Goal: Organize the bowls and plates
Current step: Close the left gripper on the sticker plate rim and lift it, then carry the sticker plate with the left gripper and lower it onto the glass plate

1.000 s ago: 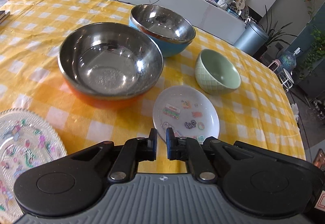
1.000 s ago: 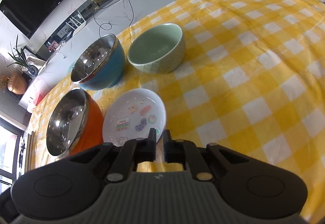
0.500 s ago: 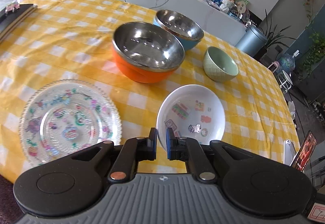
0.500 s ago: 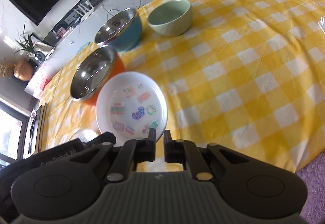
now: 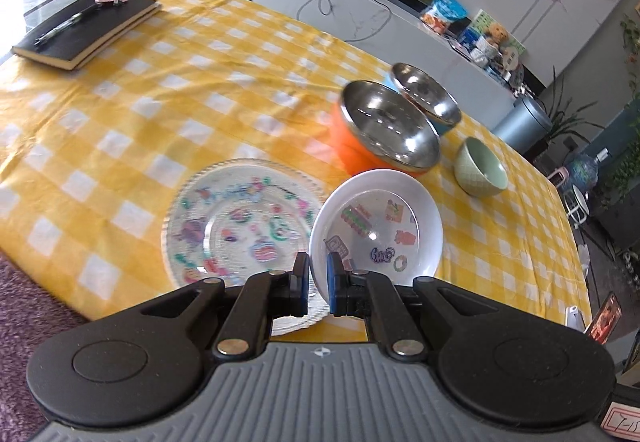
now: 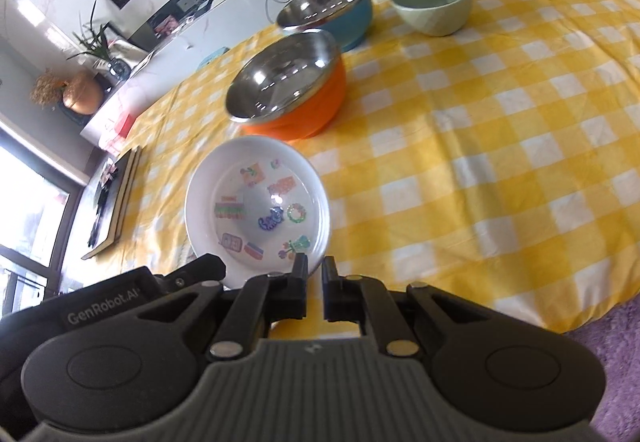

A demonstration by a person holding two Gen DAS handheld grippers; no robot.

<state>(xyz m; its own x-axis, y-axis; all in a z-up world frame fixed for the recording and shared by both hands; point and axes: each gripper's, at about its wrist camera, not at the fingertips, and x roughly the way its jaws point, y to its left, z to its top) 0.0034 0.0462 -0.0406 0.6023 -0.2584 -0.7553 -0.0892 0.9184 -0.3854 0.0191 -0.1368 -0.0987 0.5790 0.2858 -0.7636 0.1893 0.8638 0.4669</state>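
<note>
A small white plate with cartoon stickers [image 5: 376, 222] is held above the table by both grippers. My left gripper [image 5: 318, 274] is shut on its near left rim. My right gripper [image 6: 314, 274] is shut on its near right rim; the plate shows in the right wrist view [image 6: 256, 201] too. A clear patterned glass plate [image 5: 240, 222] lies on the yellow checked cloth just left of and below the white plate. Behind stand an orange steel bowl [image 5: 384, 129], a blue steel bowl [image 5: 424, 93] and a green ceramic bowl [image 5: 480, 167].
A black notebook with a pen [image 5: 88, 29] lies at the table's far left. The table's near edge [image 5: 60, 282] drops to a purple rug. A counter with cables and snacks [image 5: 360, 1] runs behind the table. The left gripper body [image 6: 112, 298] shows at the right wrist view's lower left.
The white plate was lifted off the cloth and carried left toward the glass plate, held by both grippers. Both cameras pulled back and up from the bowls.
</note>
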